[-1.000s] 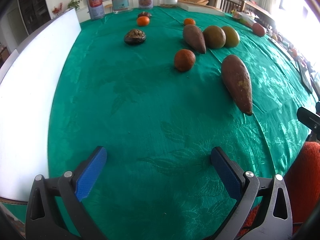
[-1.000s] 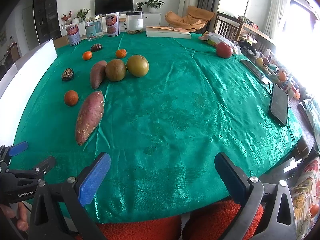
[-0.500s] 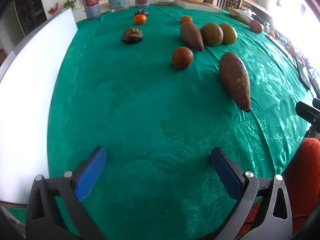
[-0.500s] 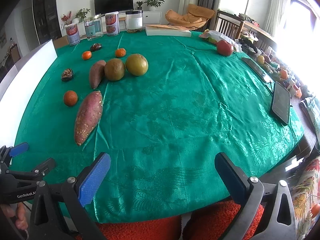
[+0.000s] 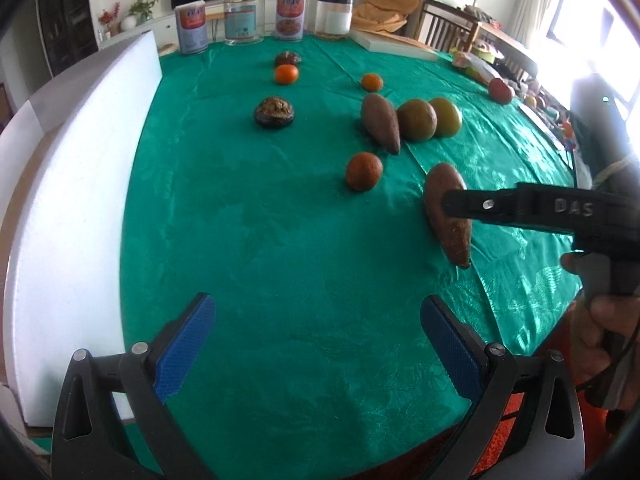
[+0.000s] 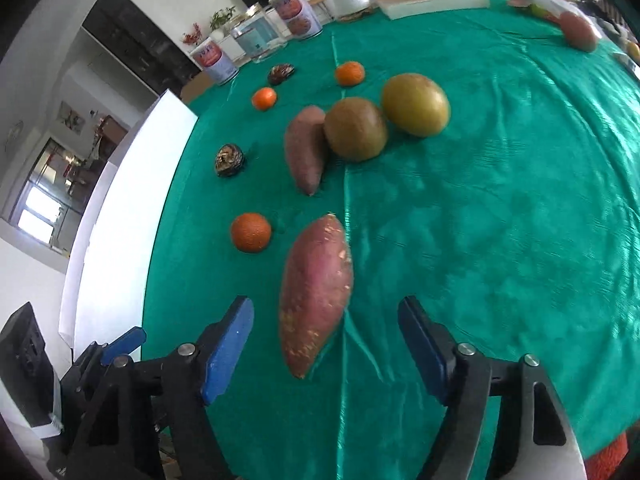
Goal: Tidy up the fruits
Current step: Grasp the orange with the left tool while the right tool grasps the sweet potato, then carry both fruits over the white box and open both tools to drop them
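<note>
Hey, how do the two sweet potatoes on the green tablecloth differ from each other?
The near sweet potato looks bigger and redder, with pale scuffs; the far sweet potato looks smaller and duller. The near one lies alone, flanked by the right gripper's open pads; the far one leans against a brownish-green round fruit. Both taper to a point aimed toward the camera and lie flat on the green tablecloth.

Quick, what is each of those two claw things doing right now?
Left gripper: open, holding nothing.
Right gripper: open, jaws just closing around the near sweet potato, not yet gripping.
</note>
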